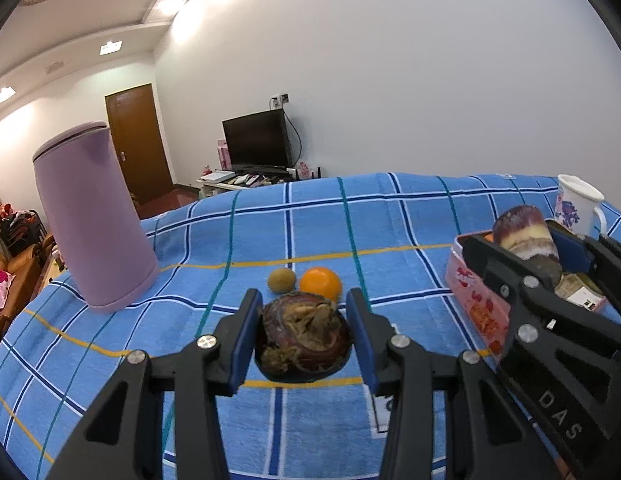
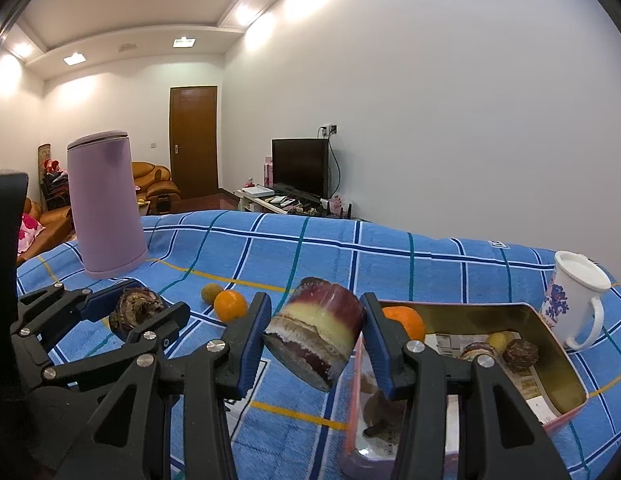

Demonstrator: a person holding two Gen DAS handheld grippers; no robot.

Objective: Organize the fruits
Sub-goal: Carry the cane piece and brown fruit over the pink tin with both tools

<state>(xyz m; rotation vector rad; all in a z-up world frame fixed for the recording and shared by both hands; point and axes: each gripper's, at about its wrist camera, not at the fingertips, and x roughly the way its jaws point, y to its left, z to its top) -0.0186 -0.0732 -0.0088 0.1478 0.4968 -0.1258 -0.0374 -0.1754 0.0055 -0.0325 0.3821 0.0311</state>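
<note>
1. Our left gripper (image 1: 304, 336) is clamped on a dark, scaly round fruit (image 1: 304, 334), one blue pad on each flank, so it hangs clear of the blue checked cloth (image 1: 390, 220) and we can carry it
2. Our right gripper (image 2: 315, 334) is closed on a purple-and-cream cut stalk piece (image 2: 316, 334), held tilted and gripped across its sides; it sits just at the near-left edge of the pink tin (image 2: 558, 360), which we judge is where it is headed
3. The tin already holds an orange (image 2: 406, 320), a small yellow fruit (image 2: 497, 340) and a brown round one (image 2: 520, 354), so we read it as the collecting box
4. A loose orange (image 1: 321, 283) and a small brownish fruit (image 1: 281, 280) lie touching on the cloth beyond our left gripper, not yet gathered
5. The lilac kettle (image 1: 92, 216) and the floral mug (image 2: 574, 300) stand apart from the fruit and need not be moved
</note>
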